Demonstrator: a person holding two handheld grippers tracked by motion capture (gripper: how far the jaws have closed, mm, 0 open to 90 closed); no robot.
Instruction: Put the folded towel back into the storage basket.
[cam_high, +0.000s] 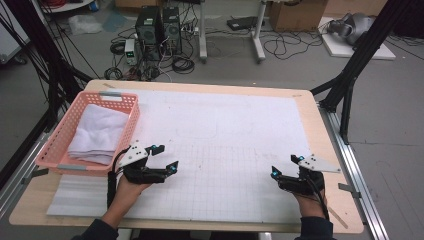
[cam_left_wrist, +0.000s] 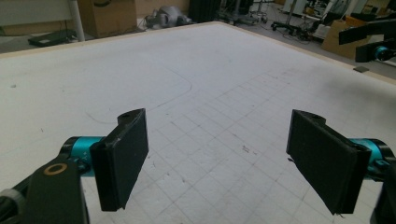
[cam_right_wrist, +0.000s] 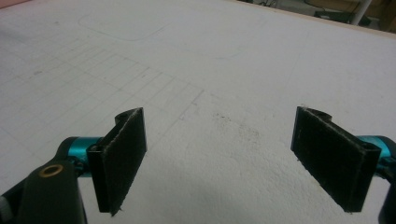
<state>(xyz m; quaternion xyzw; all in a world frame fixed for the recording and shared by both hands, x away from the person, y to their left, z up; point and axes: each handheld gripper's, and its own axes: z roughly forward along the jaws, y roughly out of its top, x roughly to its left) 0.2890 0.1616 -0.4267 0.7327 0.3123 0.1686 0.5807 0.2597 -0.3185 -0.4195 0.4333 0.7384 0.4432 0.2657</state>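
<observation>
In the high view the left gripper sits at the lower left of the frame, jaws spread wide and empty, just right of a pink basket that holds folded white towels; the basket stands on the left edge of the table, partly on the white gridded mat. The right gripper rests at the lower right, well apart from the basket, jaws also wide and holding nothing. In the left gripper view its gripper gapes over bare mat, with the other gripper at the upper right edge. In the right gripper view its gripper stands wide open above the mat.
</observation>
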